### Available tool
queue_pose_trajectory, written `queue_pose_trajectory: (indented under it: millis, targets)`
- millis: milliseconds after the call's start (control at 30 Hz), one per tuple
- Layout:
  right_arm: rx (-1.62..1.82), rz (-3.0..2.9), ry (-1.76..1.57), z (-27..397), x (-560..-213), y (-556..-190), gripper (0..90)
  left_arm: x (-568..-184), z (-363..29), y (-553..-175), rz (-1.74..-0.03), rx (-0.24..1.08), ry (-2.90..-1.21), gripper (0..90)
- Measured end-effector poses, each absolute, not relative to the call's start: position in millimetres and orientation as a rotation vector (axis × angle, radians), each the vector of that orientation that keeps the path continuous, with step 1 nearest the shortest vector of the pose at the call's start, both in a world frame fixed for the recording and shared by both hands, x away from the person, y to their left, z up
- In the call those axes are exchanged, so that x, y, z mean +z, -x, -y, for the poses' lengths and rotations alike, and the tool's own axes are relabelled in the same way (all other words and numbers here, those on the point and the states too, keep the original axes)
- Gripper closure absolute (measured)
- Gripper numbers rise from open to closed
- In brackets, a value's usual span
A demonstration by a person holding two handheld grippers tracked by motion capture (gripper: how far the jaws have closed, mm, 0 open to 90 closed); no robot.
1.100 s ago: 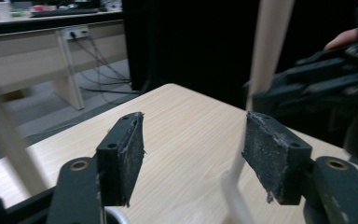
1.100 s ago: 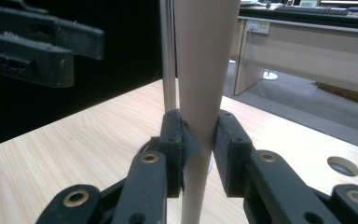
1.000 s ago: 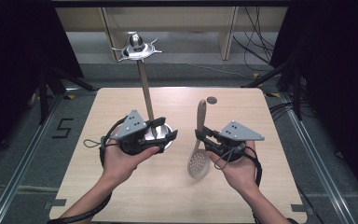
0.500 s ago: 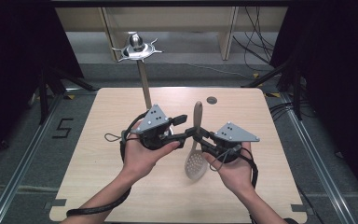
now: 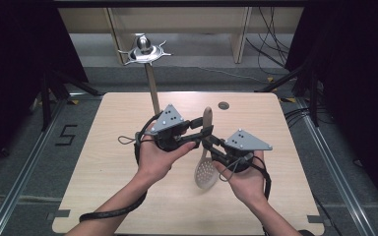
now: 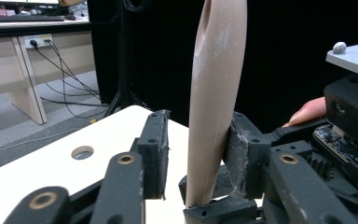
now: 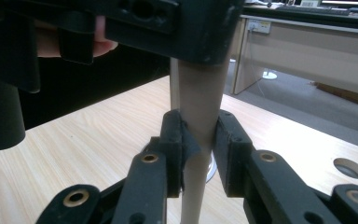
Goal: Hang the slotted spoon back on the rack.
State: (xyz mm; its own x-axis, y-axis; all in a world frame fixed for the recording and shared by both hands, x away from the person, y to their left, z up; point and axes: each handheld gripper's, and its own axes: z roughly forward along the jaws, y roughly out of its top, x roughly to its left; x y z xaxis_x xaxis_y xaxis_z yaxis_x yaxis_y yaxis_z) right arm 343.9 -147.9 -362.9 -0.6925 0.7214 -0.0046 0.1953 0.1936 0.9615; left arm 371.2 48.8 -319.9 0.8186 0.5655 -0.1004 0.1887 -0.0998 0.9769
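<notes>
The slotted spoon (image 5: 205, 160) stands nearly upright above the middle of the table (image 5: 103, 162), its perforated bowl low, near the tabletop, and its beige handle rising toward the far edge. No container stands on the table, and the spoon's bowl holds nothing.

The right gripper (image 5: 210, 143) clamps the handle partway up: in the right gripper view both black pads press the beige shaft (image 7: 198, 121) from either side, one pad's rubber skin curling against it. The right hand (image 5: 246, 179) holds that gripper from the near right side.

The left gripper (image 5: 204, 133) reaches in from the left and brackets the handle just above the right one's grip. Its jaws have just been closing with the handle between them. In the left gripper view the handle (image 6: 214, 93) lies against the right-hand pad, while a clear gap remains between it and the left-hand pad, so this gripper is not yet clenched on the spoon. The left hand (image 5: 157, 157) carries it, a fingertip of the other hand showing beyond the jaws.

Farther back, a metal stand (image 5: 145, 49) with a thin post rises behind the left gripper, its star-shaped top over the floor past the table. A small round hole (image 5: 223, 105) sits in the tabletop near the far edge.
</notes>
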Motion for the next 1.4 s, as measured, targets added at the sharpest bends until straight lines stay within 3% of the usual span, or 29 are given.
queue_pose_trajectory:
  millis: [233, 433, 633, 800, 1400]
  targets:
    - [1.466, -2.012, -0.849, 148.2, -362.3, -342.6, 74.9, -318.8, -48.0, -372.1, -0.588, 0.347, -1.673, 71.6]
    - [1.467, -2.001, -0.862, 145.4, -361.5, -341.1, 74.6, -316.9, -49.0, -370.5, -0.582, 0.354, -1.675, 73.1]
    - [1.412, -1.992, -0.779, 146.0, -355.6, -338.5, 56.3, -316.2, -57.7, -372.8, -0.598, 0.366, -1.675, 73.5]
    - [1.364, -2.014, -0.759, 153.1, -358.9, -333.6, 48.5, -313.0, -73.2, -374.2, -0.606, 0.381, -1.667, 73.5]
    - [1.354, -2.011, -0.898, 189.3, -381.8, -332.7, 46.2, -300.1, -121.8, -375.0, -0.541, 0.417, -1.661, 73.6]
